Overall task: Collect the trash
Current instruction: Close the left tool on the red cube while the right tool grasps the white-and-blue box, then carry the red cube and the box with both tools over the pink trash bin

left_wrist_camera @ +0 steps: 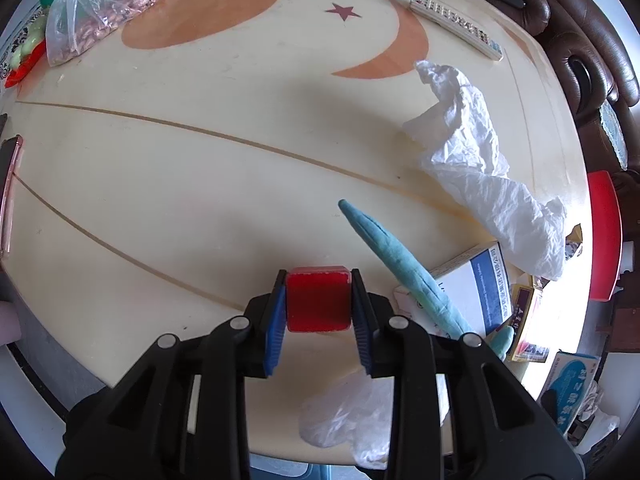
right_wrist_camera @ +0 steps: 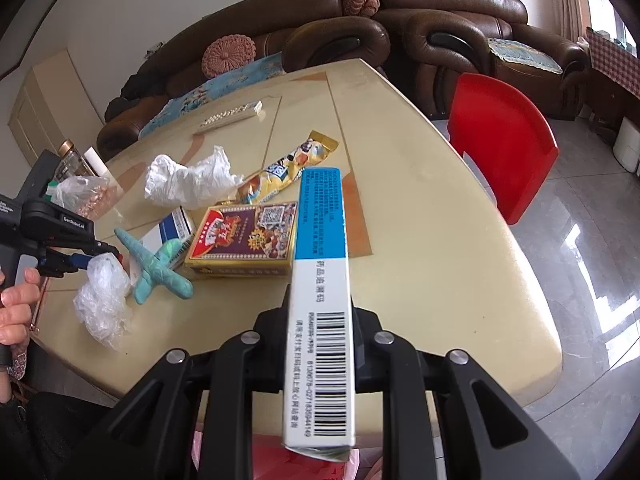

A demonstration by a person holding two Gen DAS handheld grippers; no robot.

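Note:
My left gripper [left_wrist_camera: 318, 278] is shut on a small red box [left_wrist_camera: 318, 304], its blue pads [left_wrist_camera: 276, 320] pressing both sides just above the cream table [left_wrist_camera: 180, 184]. The right wrist view shows that gripper [right_wrist_camera: 106, 255] at far left, held by a hand [right_wrist_camera: 16, 308]. My right gripper [right_wrist_camera: 320, 300] is shut on a long blue-and-white carton [right_wrist_camera: 320, 264] with a barcode, held over the table's near edge. A crumpled white bag [left_wrist_camera: 480, 152] [right_wrist_camera: 188, 184], a clear plastic wad [left_wrist_camera: 352, 412] [right_wrist_camera: 104, 304], a snack wrapper [right_wrist_camera: 288, 168] and a purple-gold box [right_wrist_camera: 244, 236] lie on the table.
A teal starfish toy [right_wrist_camera: 160, 268] lies beside a blue-and-white box [left_wrist_camera: 476, 288]. A remote [left_wrist_camera: 456, 26] and a bag of nuts [left_wrist_camera: 96, 12] sit at the far side. A red chair [right_wrist_camera: 504, 140] stands at the table's right, with a brown sofa [right_wrist_camera: 320, 40] behind.

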